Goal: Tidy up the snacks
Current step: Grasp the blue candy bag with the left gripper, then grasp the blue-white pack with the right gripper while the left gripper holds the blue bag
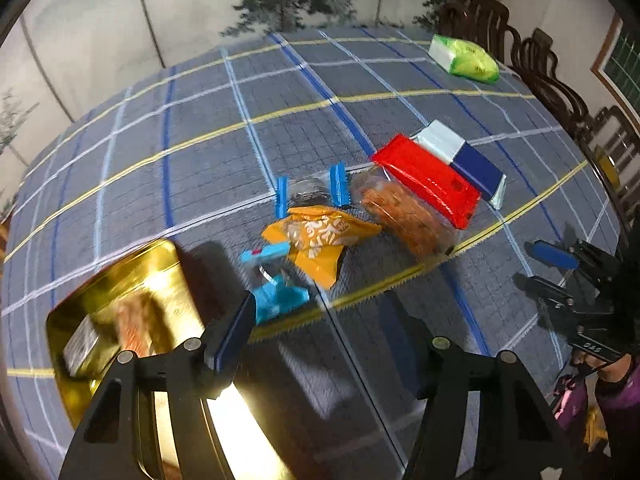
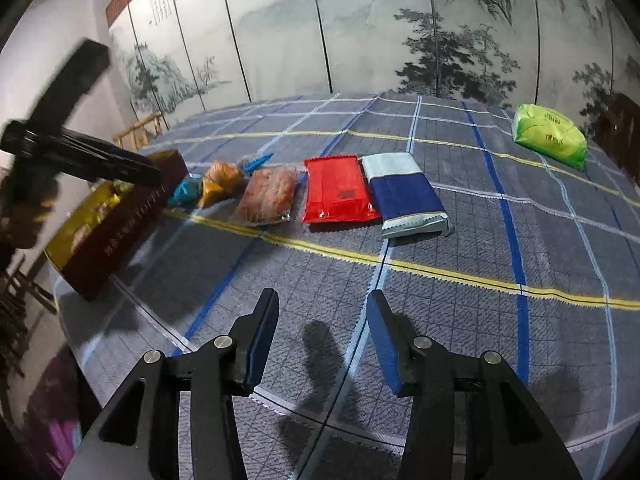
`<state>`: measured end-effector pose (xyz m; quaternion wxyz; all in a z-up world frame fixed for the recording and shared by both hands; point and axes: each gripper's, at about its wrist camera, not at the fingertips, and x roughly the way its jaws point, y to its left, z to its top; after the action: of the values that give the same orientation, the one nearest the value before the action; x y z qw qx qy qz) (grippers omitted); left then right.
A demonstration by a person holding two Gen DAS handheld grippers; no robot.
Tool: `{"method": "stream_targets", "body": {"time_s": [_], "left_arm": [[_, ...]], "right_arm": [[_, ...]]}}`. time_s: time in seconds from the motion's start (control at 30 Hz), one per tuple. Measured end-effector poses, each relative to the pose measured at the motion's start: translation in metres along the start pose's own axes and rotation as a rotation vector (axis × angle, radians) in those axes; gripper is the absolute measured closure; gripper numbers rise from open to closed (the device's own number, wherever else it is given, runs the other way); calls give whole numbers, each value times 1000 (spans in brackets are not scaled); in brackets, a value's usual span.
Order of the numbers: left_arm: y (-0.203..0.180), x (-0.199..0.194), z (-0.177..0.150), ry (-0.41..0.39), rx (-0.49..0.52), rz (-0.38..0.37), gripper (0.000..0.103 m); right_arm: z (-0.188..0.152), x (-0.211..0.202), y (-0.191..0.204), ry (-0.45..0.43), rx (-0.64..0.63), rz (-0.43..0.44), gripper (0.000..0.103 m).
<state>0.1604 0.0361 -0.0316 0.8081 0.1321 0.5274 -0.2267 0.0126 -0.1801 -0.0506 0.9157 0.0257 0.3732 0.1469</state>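
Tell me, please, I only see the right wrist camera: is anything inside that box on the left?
Observer: Yes. The left wrist view looks into the gold tin: a greyish packet and an orange-brown packet lie inside, both blurred.
Operator: Is the left gripper holding a snack?
Observer: No. Its jaws are open, nothing between them.
Operator: What's the blue thing behind the orange packet?
Observer: A clear packet with blue ends, dark snacks inside, touching the orange packet.
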Motion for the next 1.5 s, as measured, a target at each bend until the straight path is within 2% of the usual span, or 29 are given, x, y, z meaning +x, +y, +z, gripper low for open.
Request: {"method": "stream_targets", "body": {"time_s": [0.07,0.13,0.3,0.43,0.6,0.7,0.73,0.77,0.8,0.9,0.97,1.1,1.33,1.5], "left_arm": [[4,11,4,19,10,12,48],[10,24,8,53,14,0,57],[24,40,11,76,7,1,62],[27,44,17,78,6,-14,62],[14,52,22,97,70,-2,62],[7,56,21,103,99,52,63],[6,55,19,93,91,63,74],[7,52,17,92,67,74,76],[8,50,15,91,45,55,80],[5,24,-2,31,-100,13,81],[-12,-1,-23,-23,-167,-2,81],[-52,-31,-60,-73,-201,-100,81],[-94,-58,-93,-110,-178,-144,80],[-96,-79,-102,-151,-193,-164,80]], "right_arm": [[0,0,-3,-3,15,17,55],[0,-1,-4,-5,24,27,55],[0,-2,-7,-12,41,49,54],[1,-2,-11,-11,60,59,53],[2,0,-11,-4,62,56,52],[2,0,-12,-6,73,58,51],[2,0,-13,-7,79,60,50],[2,0,-15,-9,86,62,50],[2,0,-16,-10,92,65,50],[2,-1,-19,-15,102,69,49],[3,-1,-20,-14,111,72,48],[3,-1,-24,-13,132,77,47],[1,-1,-16,-3,88,60,45],[1,-1,-15,-3,90,52,44]]}}
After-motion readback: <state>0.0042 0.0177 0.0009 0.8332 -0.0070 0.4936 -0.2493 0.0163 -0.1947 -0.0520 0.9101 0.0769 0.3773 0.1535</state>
